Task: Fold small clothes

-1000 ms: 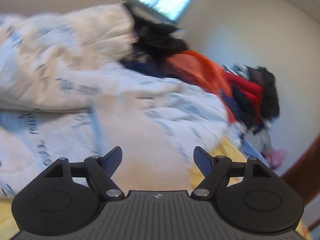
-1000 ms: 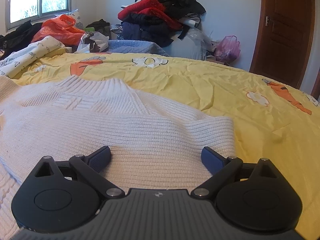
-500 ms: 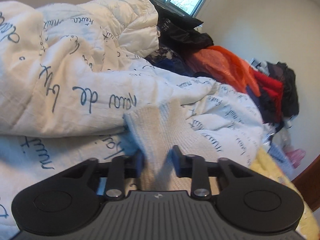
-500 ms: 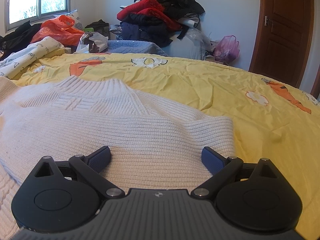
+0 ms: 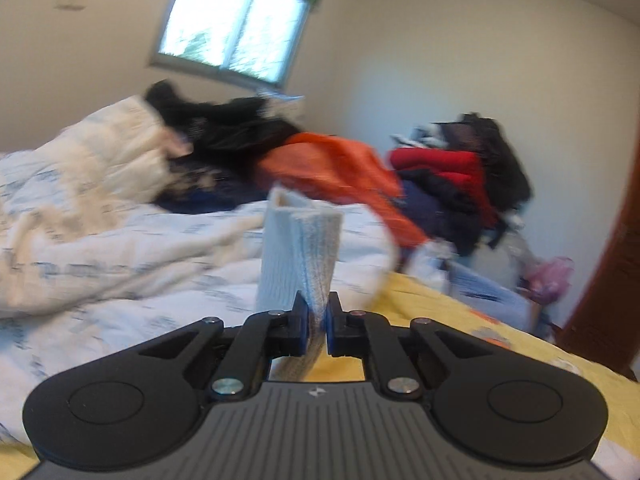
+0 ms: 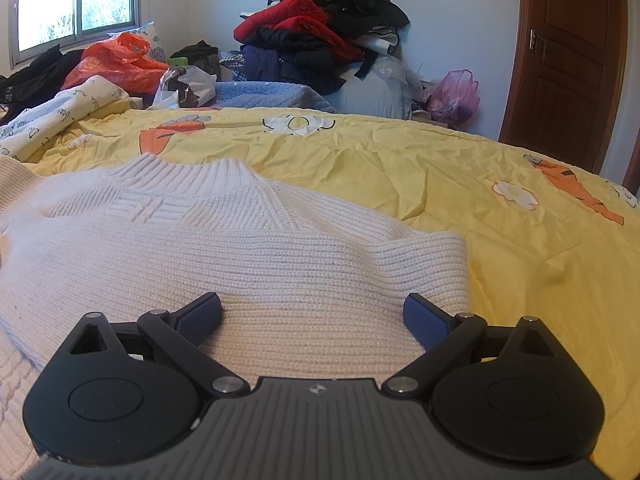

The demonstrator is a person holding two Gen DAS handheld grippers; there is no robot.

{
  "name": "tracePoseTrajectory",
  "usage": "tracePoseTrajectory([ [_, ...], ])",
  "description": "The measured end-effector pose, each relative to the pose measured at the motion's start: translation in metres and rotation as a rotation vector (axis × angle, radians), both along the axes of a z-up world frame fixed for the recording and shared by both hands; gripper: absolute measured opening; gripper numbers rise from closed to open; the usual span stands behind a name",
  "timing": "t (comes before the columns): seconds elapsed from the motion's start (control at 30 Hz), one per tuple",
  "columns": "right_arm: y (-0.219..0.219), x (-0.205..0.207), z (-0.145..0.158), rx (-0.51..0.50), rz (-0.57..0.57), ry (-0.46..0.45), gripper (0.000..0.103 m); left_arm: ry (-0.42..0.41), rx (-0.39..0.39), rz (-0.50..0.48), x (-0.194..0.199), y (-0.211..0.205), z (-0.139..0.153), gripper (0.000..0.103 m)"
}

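Left gripper (image 5: 317,322) has lifted since the earlier frame, clamped on a sweater cuff (image 5: 298,252) that now stands up at 12 o'clock, duvet (image 5: 120,236) behind it. Right gripper (image 6: 312,314) unchanged, fingers wide apart over the white sweater (image 6: 208,248) lying flat on the yellow bed (image 6: 400,160); clothes pile (image 6: 320,28) at 12 o'clock.
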State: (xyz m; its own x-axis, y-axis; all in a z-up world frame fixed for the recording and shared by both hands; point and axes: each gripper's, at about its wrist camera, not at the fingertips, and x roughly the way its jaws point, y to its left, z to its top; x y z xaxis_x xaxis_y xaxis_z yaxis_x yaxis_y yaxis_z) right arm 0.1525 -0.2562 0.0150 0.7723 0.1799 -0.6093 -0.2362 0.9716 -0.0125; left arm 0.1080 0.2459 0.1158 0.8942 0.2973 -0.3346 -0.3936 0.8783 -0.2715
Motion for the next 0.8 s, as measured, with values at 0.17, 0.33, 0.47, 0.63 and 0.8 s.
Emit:
tracePoseTrajectory([
  [0.17, 0.000, -0.001, 0.001, 0.003, -0.001, 0.000, 0.098, 0.033, -0.020, -0.206, 0.009, -0.112, -0.027, 0.008],
  [0.33, 0.001, -0.001, 0.001, 0.004, -0.001, 0.000, 0.098, 0.190, -0.003, -0.340, 0.018, -0.188, -0.086, 0.008],
  [0.47, 0.001, -0.001, 0.001, 0.007, -0.001, 0.000, 0.098, 0.217, 0.003, -0.347, 0.016, -0.194, -0.109, 0.008],
  [0.63, 0.001, -0.002, 0.000, 0.002, -0.001, -0.001, 0.099, 0.172, -0.066, -0.351, 0.009, -0.187, -0.112, 0.008],
  [0.8, 0.013, -0.004, 0.027, 0.080, -0.041, 0.004, 0.095, 0.123, -0.068, -0.341, 0.006, -0.187, -0.108, 0.008],
])
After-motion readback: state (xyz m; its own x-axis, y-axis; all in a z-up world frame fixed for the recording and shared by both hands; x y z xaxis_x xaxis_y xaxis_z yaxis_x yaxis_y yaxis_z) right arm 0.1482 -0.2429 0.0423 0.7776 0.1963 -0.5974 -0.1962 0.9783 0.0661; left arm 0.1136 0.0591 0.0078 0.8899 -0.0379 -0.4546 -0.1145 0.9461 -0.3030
